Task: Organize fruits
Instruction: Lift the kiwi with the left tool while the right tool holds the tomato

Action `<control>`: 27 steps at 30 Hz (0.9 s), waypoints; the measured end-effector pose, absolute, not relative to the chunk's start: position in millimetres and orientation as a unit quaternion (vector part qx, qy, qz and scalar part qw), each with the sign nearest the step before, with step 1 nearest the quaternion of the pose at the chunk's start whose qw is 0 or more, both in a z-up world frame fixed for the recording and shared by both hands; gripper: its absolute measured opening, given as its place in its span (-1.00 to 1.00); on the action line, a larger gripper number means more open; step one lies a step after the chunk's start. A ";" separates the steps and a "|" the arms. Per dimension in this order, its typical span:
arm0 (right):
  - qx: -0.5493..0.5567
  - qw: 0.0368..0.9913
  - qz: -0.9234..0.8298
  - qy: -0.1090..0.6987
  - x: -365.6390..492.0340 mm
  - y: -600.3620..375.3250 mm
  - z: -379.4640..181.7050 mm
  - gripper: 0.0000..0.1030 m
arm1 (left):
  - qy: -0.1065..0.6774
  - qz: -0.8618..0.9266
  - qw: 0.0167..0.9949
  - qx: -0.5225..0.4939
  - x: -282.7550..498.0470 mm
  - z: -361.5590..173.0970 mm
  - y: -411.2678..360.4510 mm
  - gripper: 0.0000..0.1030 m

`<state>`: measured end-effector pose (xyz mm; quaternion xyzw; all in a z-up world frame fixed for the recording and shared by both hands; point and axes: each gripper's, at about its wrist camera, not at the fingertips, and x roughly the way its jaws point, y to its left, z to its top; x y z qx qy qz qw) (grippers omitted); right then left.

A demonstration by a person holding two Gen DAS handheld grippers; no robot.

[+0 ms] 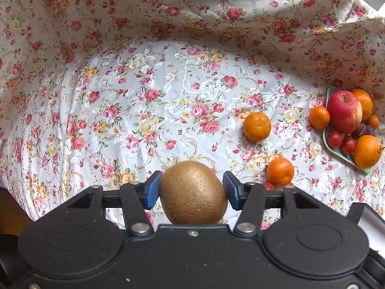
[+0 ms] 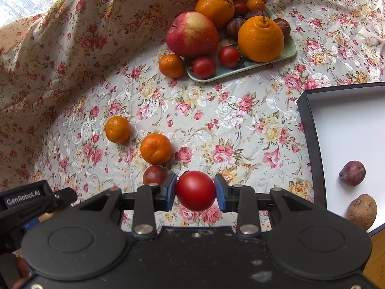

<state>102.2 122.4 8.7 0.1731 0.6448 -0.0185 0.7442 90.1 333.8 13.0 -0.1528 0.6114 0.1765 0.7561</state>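
Note:
My left gripper [image 1: 191,189] is shut on a brown kiwi [image 1: 193,192] and holds it above the flowered cloth. My right gripper [image 2: 195,191] is shut on a red tomato [image 2: 196,190] above the cloth. A green tray [image 2: 243,68] at the back holds an apple [image 2: 192,33], oranges [image 2: 261,39], plums and small tomatoes; it also shows at the right of the left wrist view [image 1: 346,157]. Loose mandarins [image 2: 156,148] and a plum [image 2: 154,174] lie on the cloth. A black box with a white floor [image 2: 349,130] at the right holds a plum [image 2: 352,173] and a kiwi [image 2: 361,210].
The flowered cloth [image 1: 144,96] covers the table and rises as a wall behind and to the left. The left gripper's body [image 2: 31,200] shows at the lower left of the right wrist view. Two mandarins [image 1: 256,126] lie on the cloth in the left wrist view.

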 end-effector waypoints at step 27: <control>0.166 0.756 -0.030 0.633 96.6 123.3 5.4 -0.34 | 0.610 0.124 0.769 -0.145 84.8 16.8 330.8 0.16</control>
